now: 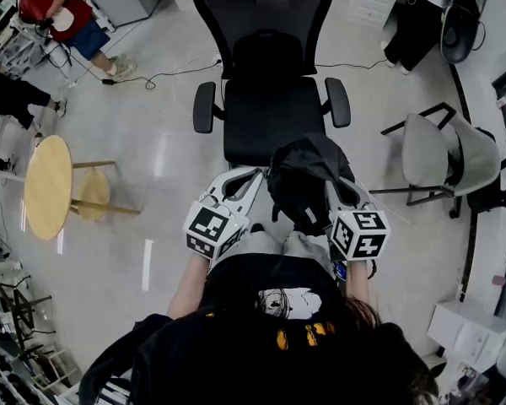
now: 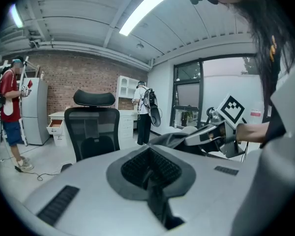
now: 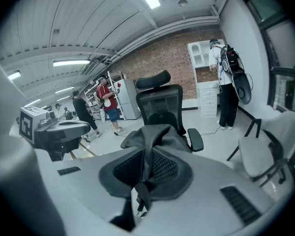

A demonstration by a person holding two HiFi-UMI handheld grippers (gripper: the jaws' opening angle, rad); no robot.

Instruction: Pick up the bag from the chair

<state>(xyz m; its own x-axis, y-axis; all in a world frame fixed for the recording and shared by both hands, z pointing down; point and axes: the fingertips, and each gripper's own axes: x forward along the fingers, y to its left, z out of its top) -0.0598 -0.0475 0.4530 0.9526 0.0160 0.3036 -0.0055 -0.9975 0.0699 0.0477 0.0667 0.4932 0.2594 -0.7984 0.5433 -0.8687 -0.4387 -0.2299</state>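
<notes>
The right gripper (image 3: 146,176) has its 2 jaws clamped on the black bag (image 3: 155,136), held up with the office chair (image 1: 266,108) at its 12 o'clock. At the bag's 9 o'clock, the left gripper (image 2: 150,173) is closed and empty.

The bag (image 1: 308,180) is matt dark cloth, the chair (image 1: 268,83) has a black mesh back, the floor (image 1: 152,116) is glossy.

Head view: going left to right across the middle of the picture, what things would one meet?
round wooden table → left gripper → bag → grey chair. The black office chair and the right gripper overlap the bag, so they are left out.
</notes>
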